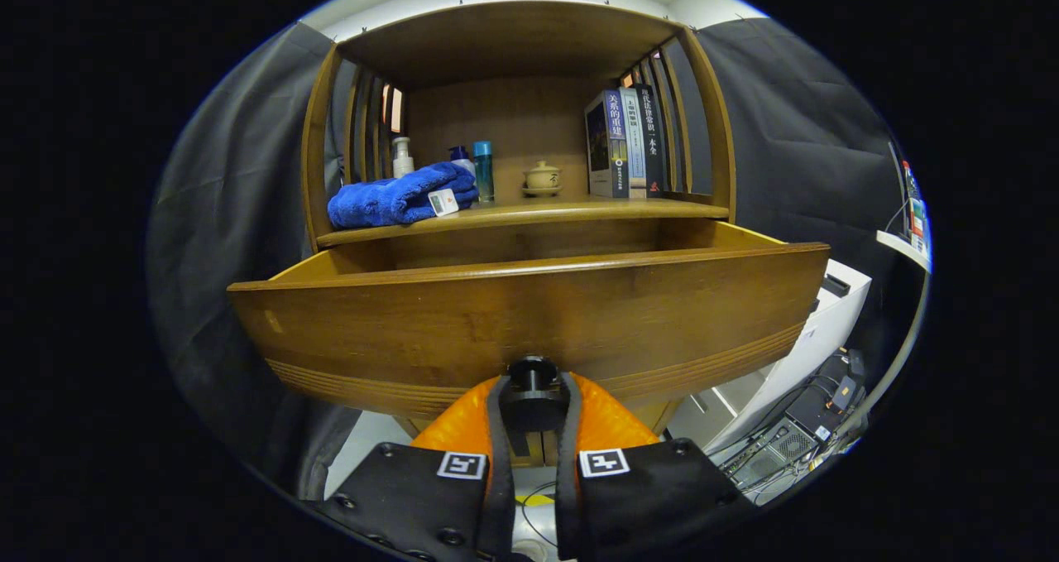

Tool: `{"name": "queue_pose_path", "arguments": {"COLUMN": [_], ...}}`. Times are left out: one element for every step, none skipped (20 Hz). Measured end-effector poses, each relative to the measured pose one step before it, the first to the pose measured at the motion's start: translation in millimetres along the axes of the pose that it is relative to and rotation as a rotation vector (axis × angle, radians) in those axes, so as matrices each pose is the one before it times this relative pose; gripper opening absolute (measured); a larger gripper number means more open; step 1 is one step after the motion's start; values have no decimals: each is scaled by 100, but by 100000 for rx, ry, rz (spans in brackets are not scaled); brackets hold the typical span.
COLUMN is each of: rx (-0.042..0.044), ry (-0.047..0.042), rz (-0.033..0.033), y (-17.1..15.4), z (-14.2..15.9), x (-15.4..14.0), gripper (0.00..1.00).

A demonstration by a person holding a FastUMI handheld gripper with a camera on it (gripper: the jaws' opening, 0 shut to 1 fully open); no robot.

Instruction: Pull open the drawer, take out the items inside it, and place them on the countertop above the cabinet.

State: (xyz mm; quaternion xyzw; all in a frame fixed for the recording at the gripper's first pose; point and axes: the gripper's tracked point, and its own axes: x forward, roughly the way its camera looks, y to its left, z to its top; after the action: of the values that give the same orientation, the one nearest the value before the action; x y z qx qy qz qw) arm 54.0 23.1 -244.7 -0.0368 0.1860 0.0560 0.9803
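The wooden drawer (529, 322) of the cabinet stands pulled out toward me, its front panel wide across the view. Its round dark knob (532, 392) sits between my two fingers, and my gripper (532, 401) is shut on that knob. The drawer's inside is hidden behind the front panel. Above it runs the countertop (579, 211), which carries a folded blue towel (403, 195) with a small white tag at its left part.
On the countertop also stand a few bottles (482, 170), a small lidded pot (542, 178) and upright books (625, 141). Slatted wooden sides and a top board enclose that shelf. White equipment and cables (794, 413) lie low to the right.
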Motion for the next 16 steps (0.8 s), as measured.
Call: {"name": "queue_pose_path", "arguments": {"rx": [-606,-659,-564,100,145,232,132,350,391,289,-214,-755,-1066,-442,6,50], "ry": [339,-110,433,263,232,533,615,936,733,423,974,486,1261,315,1333,-49], "rz": [264,52,-56,-33,-91,47,-8,12,142,32,13,347,205,292,158,609], "y": [-1,-12,-42,27,46,40,-23,-33,74,39,-28,70,-9,11,36,132], "z": [-262,-155,-311,-226,-150,-229,-220,-280,-154,-169,-254,-208,-369,-242,-263,-200], "x": [-570,-448,-448,-526,-348,-408,-436,-304,-353,-317,-474,-351,-492,-276,-263,-388], "gripper": [28,28,28,28,28,28,28,28,28,28,28,28,28,28,28,28]}}
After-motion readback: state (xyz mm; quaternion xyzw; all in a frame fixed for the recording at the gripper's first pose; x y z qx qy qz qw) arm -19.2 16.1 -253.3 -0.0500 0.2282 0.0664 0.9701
